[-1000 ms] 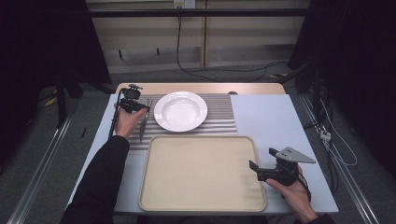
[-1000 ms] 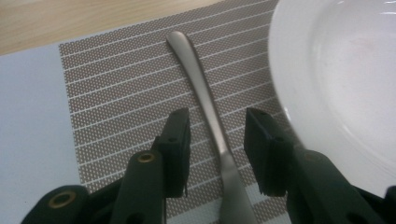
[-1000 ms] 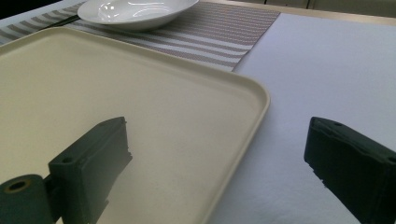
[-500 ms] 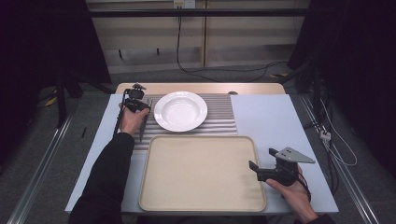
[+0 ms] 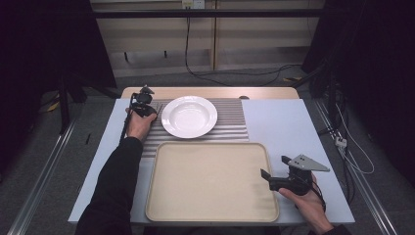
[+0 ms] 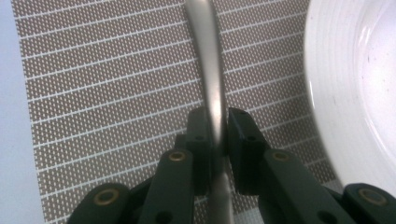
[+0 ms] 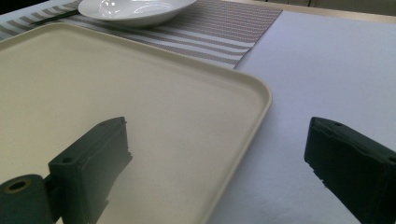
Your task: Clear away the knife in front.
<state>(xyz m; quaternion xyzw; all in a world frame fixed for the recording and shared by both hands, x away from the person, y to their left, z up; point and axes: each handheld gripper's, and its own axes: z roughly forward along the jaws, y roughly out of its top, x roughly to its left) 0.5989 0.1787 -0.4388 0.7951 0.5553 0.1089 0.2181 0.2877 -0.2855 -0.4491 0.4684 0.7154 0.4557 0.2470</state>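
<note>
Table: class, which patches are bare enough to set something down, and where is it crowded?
Free: the whole tray; the table right of the mat; the mat strip between plate and tray. Crowded: left of the plate, where the left gripper pinches the utensil.

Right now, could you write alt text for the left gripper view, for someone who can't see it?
The left gripper has just been closing its two black jaws on a slim silver metal utensil handle. The handle lies on a brown woven placemat with white stripes, beside a white ceramic plate.
</note>
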